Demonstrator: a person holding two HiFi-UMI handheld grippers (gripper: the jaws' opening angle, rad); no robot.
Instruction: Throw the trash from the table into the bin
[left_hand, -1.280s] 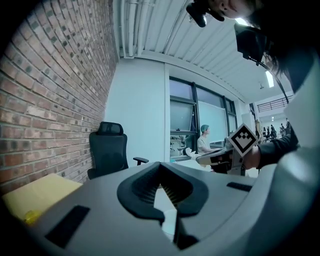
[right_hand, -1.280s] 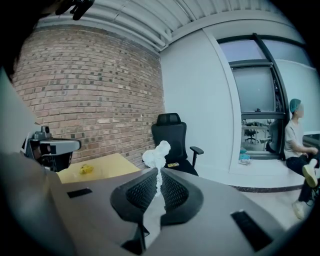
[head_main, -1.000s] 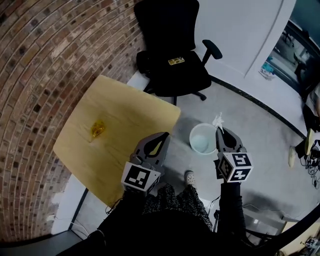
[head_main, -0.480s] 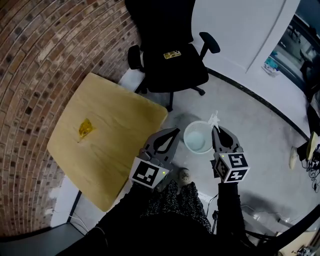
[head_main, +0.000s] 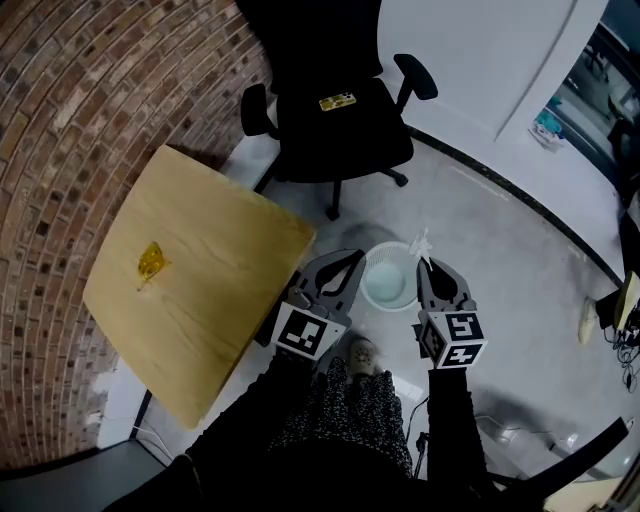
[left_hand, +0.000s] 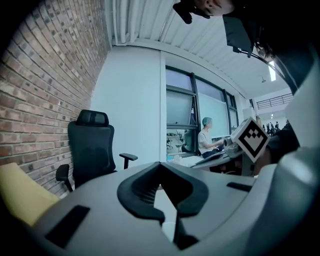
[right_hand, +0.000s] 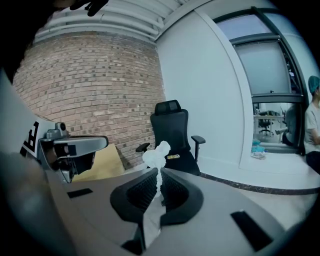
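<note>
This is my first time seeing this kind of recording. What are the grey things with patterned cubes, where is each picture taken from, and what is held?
There is no robot here. A person holds a two-jaw tool in each hand, the left gripper and the right gripper. The patterned cubes belong to them. The top-down picture comes from a camera on the person's head. The other two come from cameras riding on each gripper, looking along its jaws. On the wooden table lies one yellow wrapper. The right jaws are shut on a crumpled white tissue, close to the white bin on the floor. The left jaws are shut with nothing between them. A black office chair stands beyond the table.
</note>
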